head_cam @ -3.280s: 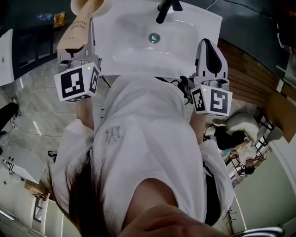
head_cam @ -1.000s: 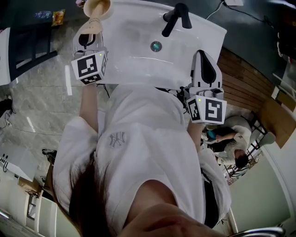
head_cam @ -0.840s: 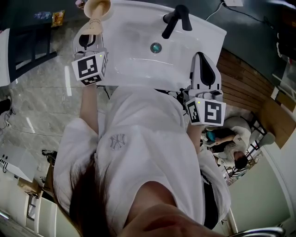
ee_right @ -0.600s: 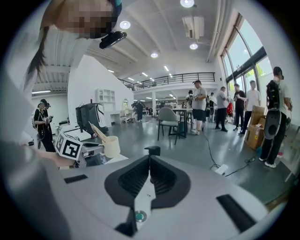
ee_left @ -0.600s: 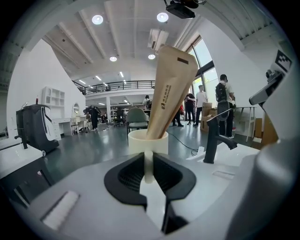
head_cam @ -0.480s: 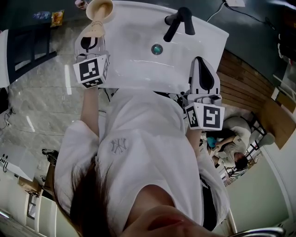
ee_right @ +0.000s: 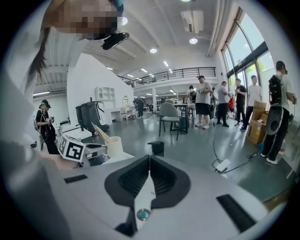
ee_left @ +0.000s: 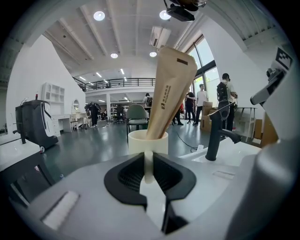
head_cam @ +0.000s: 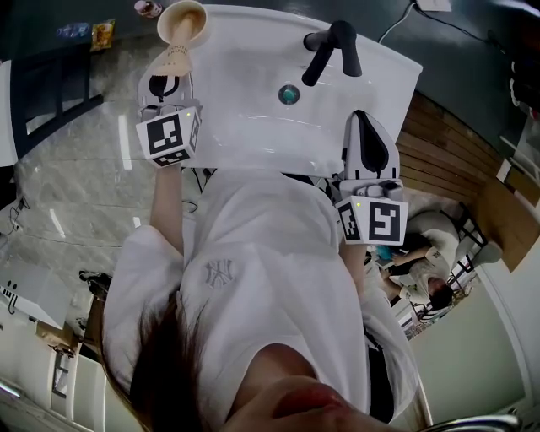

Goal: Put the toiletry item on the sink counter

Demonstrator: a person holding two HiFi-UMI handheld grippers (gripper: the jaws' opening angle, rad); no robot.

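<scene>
A cream cup [head_cam: 181, 21] with a tan toothbrush packet [head_cam: 175, 57] standing in it hangs at the back left corner of the white sink [head_cam: 253, 126]. My left gripper [head_cam: 167, 72] is shut on the cup's thin white handle. In the left gripper view the cup [ee_left: 147, 140] and packet [ee_left: 168, 89] rise just beyond the left gripper [ee_left: 148, 157]. Whether the cup's base touches the counter I cannot tell. My right gripper [head_cam: 364, 122] is shut and holds nothing, over the sink's front right rim; in its own view the right gripper [ee_right: 149, 159] shows its jaws pressed together.
A black faucet [head_cam: 333, 42] stands at the back of the basin, with the drain [head_cam: 288, 94] below it. The faucet [ee_left: 216, 136] is right of the cup. Grey tiled floor lies left of the sink, wooden boards to the right. Several people [ee_right: 206, 101] stand far off.
My left gripper has sunk with the cup and packet toward the sink's back left corner. The right gripper has stayed over the front right rim.
</scene>
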